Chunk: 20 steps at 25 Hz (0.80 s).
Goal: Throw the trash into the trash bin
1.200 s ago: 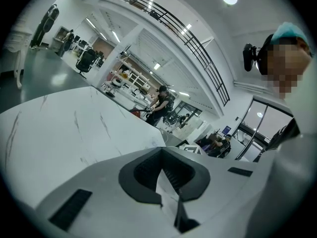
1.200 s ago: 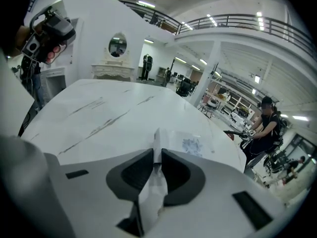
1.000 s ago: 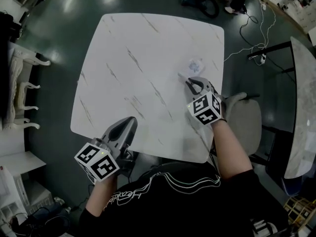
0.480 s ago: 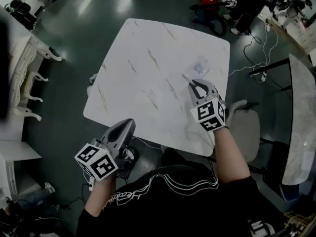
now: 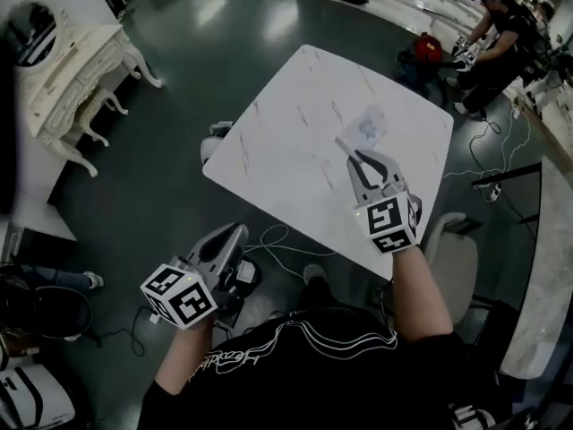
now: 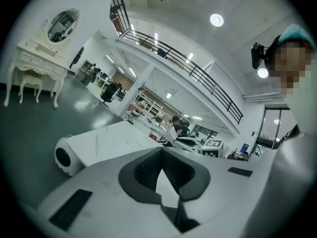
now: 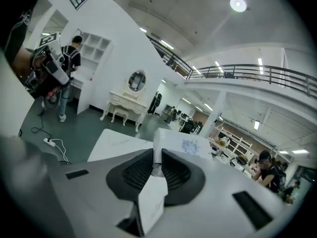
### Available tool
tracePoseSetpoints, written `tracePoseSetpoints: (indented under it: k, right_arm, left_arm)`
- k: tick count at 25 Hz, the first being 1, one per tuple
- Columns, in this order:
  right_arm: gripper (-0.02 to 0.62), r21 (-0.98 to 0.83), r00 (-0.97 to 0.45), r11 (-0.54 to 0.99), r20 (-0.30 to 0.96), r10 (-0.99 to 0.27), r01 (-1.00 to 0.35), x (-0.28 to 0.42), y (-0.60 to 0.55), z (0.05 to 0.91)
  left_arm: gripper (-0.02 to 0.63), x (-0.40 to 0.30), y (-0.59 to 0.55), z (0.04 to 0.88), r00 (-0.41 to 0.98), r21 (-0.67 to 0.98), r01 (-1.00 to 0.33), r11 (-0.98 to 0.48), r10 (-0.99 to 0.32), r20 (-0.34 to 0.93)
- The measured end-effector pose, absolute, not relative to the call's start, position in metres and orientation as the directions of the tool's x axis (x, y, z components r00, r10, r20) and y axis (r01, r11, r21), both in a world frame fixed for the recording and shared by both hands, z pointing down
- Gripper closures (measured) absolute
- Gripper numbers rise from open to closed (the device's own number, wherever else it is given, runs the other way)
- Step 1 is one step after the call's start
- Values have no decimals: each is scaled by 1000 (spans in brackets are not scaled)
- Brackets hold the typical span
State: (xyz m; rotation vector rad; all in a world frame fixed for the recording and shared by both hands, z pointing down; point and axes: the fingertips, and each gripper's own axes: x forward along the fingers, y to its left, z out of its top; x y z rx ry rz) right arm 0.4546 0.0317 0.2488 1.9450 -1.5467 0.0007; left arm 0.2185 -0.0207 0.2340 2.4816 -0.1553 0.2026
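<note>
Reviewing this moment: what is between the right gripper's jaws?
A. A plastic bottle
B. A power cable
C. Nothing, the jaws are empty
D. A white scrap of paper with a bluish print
D: the right gripper view shows the right gripper with its jaws closed on the paper scrap, and the head view shows the same scrap sticking out past the jaw tips.
</note>
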Motion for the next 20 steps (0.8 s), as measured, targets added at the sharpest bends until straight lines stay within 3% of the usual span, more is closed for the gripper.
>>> tracePoseSetpoints:
  k: [9,20]
  right_arm:
    - [522,486,19,161,344,-939,-859,294,-49,240]
    - [520,512,-290,470,392,-873,-719,90,-97,256]
  left_arm:
    - [601,59,-35,244,913,595,-398,-698,-366,181]
    - [601,-108,-23,253,775,624,-560,-545,-611,162]
